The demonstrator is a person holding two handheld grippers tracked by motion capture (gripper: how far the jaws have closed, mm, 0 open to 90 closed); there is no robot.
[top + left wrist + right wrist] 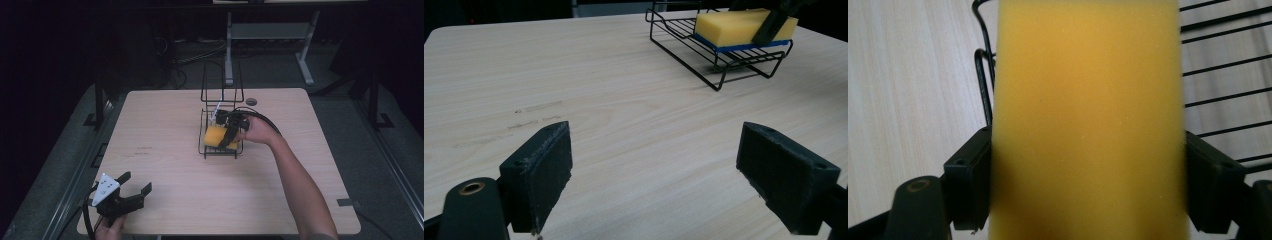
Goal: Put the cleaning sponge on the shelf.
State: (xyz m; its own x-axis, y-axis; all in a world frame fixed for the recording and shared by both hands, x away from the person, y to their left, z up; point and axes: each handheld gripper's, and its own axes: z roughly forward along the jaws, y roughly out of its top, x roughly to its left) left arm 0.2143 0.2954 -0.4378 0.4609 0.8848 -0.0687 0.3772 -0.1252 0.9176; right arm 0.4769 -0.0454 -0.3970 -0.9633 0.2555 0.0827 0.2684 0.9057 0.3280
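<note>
Right claw first: we see it clamped on a yellow sponge, its two black jaws pressing the sponge's long sides. In the right gripper view the sponge sits squarely between the pads, blurred because it is so close, with black wires of the rack behind it and pale wood to one side. From the high view, the person's right hand reaches across the table to a black wire rack that stands a little beyond the table's middle. The sponge lies at the rack's low front tray; behind it, tall wire loops rise upright. In the left gripper view we can tell that the sponge has a blue layer underneath and rests on the tray wires of the rack.

Our left claw hovers near the table's near-left corner, well apart from the rack. Its jaws stand spread wide, with nothing between them but bare wood. The left hand grips it from the bottom edge.
</note>
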